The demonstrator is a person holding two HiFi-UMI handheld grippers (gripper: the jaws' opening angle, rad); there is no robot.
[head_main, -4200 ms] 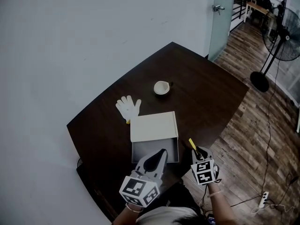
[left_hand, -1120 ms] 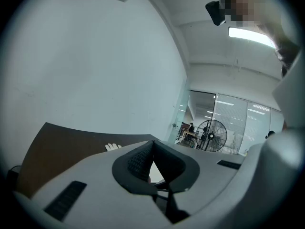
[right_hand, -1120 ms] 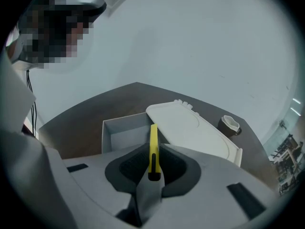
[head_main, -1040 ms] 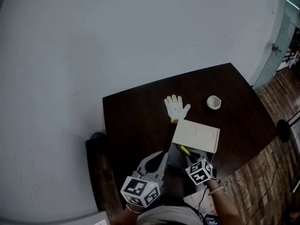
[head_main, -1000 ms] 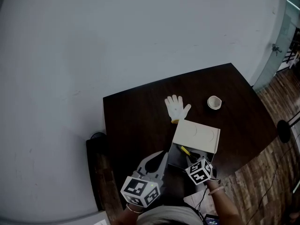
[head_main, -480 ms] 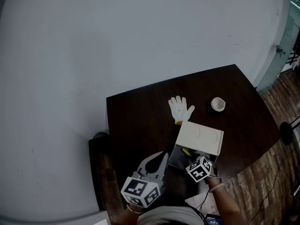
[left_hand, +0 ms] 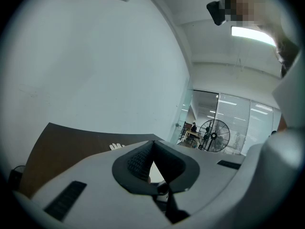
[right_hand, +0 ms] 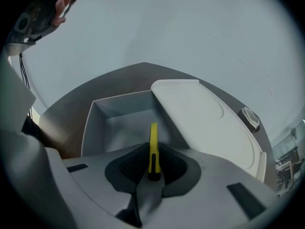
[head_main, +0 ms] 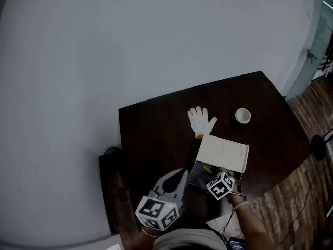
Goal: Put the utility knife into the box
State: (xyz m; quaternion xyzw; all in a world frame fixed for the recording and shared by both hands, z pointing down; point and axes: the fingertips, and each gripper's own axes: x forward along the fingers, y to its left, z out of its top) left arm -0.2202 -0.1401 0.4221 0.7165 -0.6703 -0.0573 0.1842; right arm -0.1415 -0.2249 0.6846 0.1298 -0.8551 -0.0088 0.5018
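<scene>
The right gripper (right_hand: 152, 168) pinches the yellow utility knife (right_hand: 153, 144) by its rear end. The knife's long axis runs straight along the jaws, tip pointing forward over the open grey box (right_hand: 97, 123) (white lid (right_hand: 205, 123) slid partly aside) near the table's (head_main: 156, 129) front edge. The left gripper (left_hand: 151, 161) hangs closed and empty, left of the box.

In the right gripper view, the rear end of the utility knife (right_hand: 153, 135) is sunk out of sight between the jaws of your right tool (right_hand: 153, 156). The lid (right_hand: 202, 118) hides the right side of the box (right_hand: 92, 124). From the head view, that tool's marker cube covers the box's near edge and all of the knife but a yellow speck. In the left gripper view, your left tool (left_hand: 152, 152) blocks most of the tabletop (left_hand: 62, 140), and only the fingertips of the white glove (left_hand: 116, 146) show above it.
</scene>
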